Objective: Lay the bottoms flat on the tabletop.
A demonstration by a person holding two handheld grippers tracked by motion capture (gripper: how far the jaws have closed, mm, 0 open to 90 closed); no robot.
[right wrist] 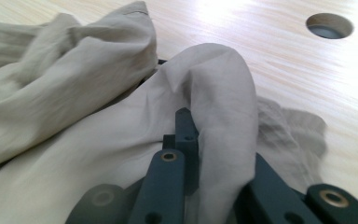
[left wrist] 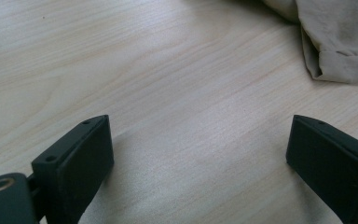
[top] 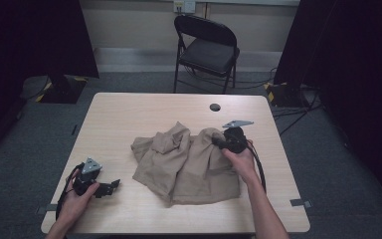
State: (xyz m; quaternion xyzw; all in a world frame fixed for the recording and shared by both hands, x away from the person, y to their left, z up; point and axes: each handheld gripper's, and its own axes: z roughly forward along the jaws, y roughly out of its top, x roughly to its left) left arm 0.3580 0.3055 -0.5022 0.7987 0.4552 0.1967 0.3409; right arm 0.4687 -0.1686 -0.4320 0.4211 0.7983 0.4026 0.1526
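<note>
Limp, light crumpled beige cloth garment (top: 186, 162) — right gripper (right wrist: 214, 154) clamped on its 2 o'clock fold, probably securely — left gripper (left wrist: 198, 154) wide open, empty.

Left gripper (top: 110, 186): was black, with a grey three-cornered plate on top and a black cable looping from its body.
Right gripper (top: 218, 141): was black, with the same grey plate and a black cable.
Jaws: were flat black blocks with small screw holes; brass-coloured rivets sat at the links.
Forearms: were bare, no sleeves.
</note>
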